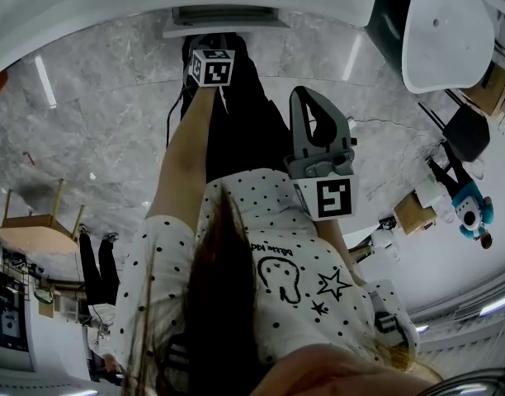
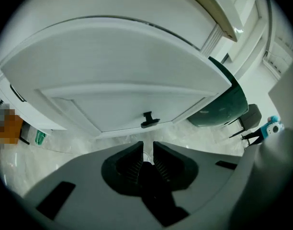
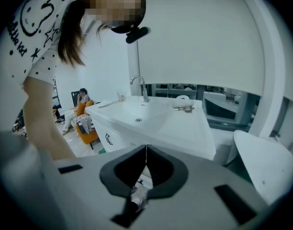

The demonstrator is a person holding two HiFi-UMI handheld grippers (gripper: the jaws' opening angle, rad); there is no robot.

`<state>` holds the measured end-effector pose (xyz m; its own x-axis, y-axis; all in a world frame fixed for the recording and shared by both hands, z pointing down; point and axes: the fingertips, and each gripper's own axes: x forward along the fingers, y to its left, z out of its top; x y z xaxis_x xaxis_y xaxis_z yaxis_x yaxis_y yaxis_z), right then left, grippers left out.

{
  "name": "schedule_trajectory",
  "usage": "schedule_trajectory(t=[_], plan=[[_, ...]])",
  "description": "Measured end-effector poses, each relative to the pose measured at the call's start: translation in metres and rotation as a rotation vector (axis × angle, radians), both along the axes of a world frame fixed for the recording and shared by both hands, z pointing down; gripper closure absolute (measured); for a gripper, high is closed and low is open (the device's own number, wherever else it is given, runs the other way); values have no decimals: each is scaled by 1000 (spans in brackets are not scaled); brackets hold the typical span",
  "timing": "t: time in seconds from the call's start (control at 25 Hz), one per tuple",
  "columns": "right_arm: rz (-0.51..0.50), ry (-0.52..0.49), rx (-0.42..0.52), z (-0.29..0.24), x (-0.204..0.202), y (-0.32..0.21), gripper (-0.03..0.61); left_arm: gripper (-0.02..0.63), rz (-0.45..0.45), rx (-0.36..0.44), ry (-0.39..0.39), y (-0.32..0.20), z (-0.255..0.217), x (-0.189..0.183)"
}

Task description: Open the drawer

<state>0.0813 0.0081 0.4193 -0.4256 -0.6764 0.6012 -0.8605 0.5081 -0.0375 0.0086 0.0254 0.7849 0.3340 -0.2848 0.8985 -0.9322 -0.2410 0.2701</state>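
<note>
The white drawer front (image 2: pixel 113 104) fills the left gripper view, and its small black handle (image 2: pixel 150 120) sits near the lower edge. My left gripper (image 2: pixel 147 150) points down at it just short of the handle. Its jaws stand a narrow gap apart with nothing between them. In the head view its marker cube (image 1: pixel 213 67) hangs below the white cabinet (image 1: pixel 224 16) at the top. My right gripper (image 1: pixel 309 97) is held back near the person's chest, away from the cabinet, with its jaws shut on nothing (image 3: pixel 145 152).
A white washbasin counter (image 3: pixel 185 133) with a faucet (image 3: pixel 139 85) lies ahead of the right gripper. A white chair (image 1: pixel 446 31) stands at the right, a dark green round body (image 2: pixel 223 107) beside the cabinet, and a wooden stool (image 1: pixel 38 221) at the left on the marble floor.
</note>
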Motion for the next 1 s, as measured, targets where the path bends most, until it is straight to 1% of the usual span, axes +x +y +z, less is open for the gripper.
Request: schedule_trajectory(t=[0.2,0.24,0.32,0.44,0.76,1.0], plan=[[10,-5,6,0,2,-1,565,546,-15,33,22,2,-9,3],[10,-7,8,0,1,-1,565,552,-20,42,21,0,-12,2],[9,-10,8,0,1,-1,565,585,-31,67,17,-7,-20,0],[10,-12,12,-1,0,-3,566,607,-42,98,25,-15,-30,-2],[21,-25,21,-5,-1,-11,565,611,-65,108,57,-17,-54,-14],[30,-40,36,-12,0,-16,565,611,-56,129,82,-19,-80,-20]])
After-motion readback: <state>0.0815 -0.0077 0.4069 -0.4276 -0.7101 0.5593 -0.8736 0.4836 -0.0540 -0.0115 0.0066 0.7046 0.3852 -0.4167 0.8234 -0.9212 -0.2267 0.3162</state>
